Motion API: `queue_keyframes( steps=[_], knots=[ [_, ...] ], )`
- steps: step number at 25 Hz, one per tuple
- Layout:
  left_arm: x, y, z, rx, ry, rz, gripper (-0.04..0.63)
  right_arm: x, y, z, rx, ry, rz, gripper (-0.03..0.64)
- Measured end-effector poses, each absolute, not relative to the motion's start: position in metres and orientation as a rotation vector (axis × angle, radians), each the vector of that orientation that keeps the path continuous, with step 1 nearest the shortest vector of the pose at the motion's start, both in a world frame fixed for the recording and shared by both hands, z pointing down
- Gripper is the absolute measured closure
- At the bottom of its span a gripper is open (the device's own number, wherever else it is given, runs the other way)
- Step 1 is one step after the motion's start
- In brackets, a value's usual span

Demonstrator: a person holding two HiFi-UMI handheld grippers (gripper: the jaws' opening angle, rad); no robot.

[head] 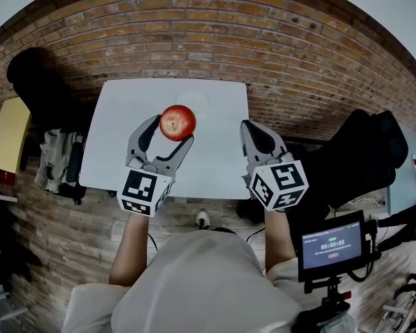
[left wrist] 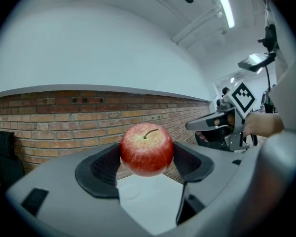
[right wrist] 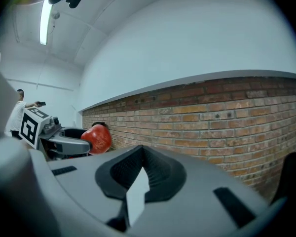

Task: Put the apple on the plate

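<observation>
My left claw clamps the apple clear above the table, near the plate, ready for lowering; my right claw is pressed closed and empty, kept aside.

Red apple, stem up, is held aloft near the white plate.

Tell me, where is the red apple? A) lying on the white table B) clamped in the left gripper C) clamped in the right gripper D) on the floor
B: the apple sits clamped in the left gripper, above the table; the right gripper is shut and empty.
</observation>
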State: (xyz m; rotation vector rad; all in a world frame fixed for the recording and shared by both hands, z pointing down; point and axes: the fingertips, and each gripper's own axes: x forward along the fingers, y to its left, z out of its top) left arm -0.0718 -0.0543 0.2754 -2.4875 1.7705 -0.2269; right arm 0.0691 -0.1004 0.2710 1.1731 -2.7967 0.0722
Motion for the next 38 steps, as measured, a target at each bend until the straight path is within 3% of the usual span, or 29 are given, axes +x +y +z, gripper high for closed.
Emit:
queue_keyframes(
  steps=[20,38],
  knots=[
    [-0.070,-0.146,0.309,-2.462,1.881,-0.343,0.253,0.064,-0.187,0.312,1.024,-2.757,0.147,0.614],
    [-0.112,-0.237,0.366,-2.572,1.837,-0.496,0.253,0.031,-0.253,0.351,1.090,-2.705,0.340,0.614]
  ],
)
